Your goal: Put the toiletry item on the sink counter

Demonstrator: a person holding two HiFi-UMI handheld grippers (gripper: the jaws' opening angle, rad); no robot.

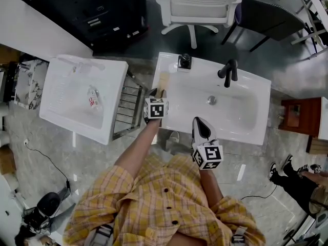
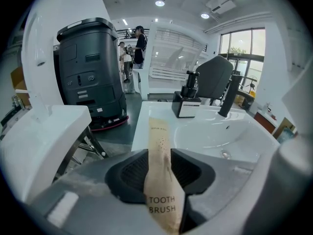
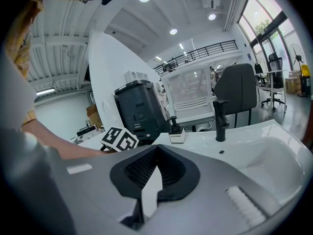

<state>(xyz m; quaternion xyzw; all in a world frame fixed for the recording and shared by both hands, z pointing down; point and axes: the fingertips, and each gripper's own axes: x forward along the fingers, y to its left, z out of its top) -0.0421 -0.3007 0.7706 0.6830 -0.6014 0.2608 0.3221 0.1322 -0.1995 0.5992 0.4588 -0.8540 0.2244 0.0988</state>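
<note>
A tan paper toothbrush packet [image 1: 163, 81] lies lengthwise on the left rim of the white sink counter [image 1: 171, 65]. In the left gripper view the packet [image 2: 157, 131], printed "TOOTH BRUSH", runs from between the jaws out onto the counter [image 2: 142, 116]. My left gripper [image 1: 158, 92] [image 2: 159, 154] stands open around its near end, with dark pad showing on both sides of the paper. My right gripper [image 1: 200, 121] [image 3: 156, 150] hovers over the front rim of the basin, shut and empty.
A black faucet [image 1: 228, 72] and a black soap dispenser [image 1: 184, 61] stand at the back of the counter. A second white basin [image 1: 61, 106] with a small bottle [image 1: 94, 100] sits left, beyond a metal rack [image 1: 125, 109]. A white chair [image 1: 197, 4] is behind.
</note>
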